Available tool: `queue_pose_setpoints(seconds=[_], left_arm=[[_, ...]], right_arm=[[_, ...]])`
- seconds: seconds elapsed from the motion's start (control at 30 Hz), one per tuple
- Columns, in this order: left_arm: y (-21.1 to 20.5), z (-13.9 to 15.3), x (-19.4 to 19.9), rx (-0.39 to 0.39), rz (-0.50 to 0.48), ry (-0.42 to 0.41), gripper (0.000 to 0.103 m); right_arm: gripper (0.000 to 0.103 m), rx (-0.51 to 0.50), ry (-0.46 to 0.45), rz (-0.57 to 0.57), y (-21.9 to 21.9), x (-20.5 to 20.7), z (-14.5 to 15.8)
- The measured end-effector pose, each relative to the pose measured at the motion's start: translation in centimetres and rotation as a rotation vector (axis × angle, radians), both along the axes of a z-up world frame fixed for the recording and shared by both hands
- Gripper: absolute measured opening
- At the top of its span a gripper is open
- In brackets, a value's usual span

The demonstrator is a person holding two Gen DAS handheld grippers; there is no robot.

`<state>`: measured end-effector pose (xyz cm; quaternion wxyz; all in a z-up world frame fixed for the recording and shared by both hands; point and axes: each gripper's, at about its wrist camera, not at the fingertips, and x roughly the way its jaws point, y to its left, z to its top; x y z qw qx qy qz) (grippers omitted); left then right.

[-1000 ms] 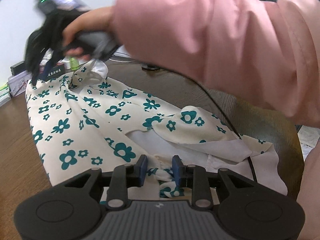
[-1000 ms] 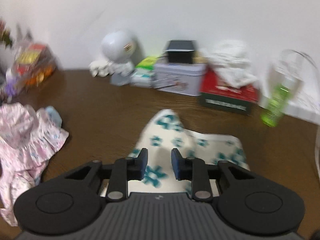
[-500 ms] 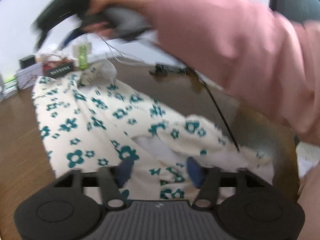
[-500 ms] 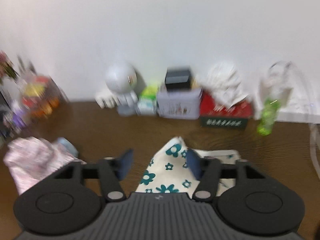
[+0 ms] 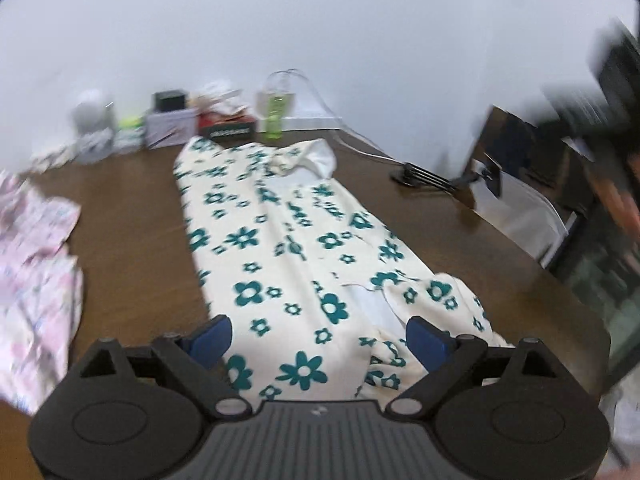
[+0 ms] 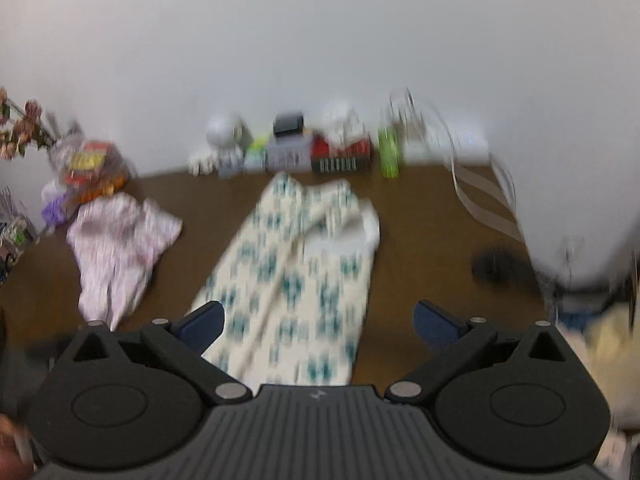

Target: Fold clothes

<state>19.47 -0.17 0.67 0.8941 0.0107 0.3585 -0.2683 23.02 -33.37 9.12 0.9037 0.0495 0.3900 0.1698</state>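
A second ago both sets of jaws were nearly pressed together on the cloth; now both have let go and pulled back. The pink garment (image 5: 36, 264) lies bunched at the left table edge. The left gripper (image 5: 320, 338), jaws spread wide and holding nothing, hovers over the near end of the floral garment (image 5: 288, 240), which lies stretched lengthwise down the brown table (image 5: 132, 216). The right gripper (image 6: 318, 322) is likewise spread and empty. Bare wood lies on either side of the cloth; boxes and a green bottle (image 5: 274, 118) line the far wall.
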Motion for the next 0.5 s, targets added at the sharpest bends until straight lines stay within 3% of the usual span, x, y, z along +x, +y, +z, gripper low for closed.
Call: queue_pose_setpoints(seconds=[0.17, 0.33, 0.5], left_arm=[[1.0, 0.7, -0.9, -0.055, 0.039, 0.045, 0.095], [0.8, 0.9, -2.2, -0.037, 0.029, 0.035, 0.095], [1.1, 1.0, -3.1, -0.046, 0.034, 0.026, 0.095]], right_arm=[[0.102, 0.016, 0.098, 0.031, 0.5, -6.1, -5.2], [0.098, 0.076, 0.136, -0.002, -0.2, -9.2, -8.9], [0.070, 0.215, 0.147, -0.057, -2.2, -10.2, -11.1]])
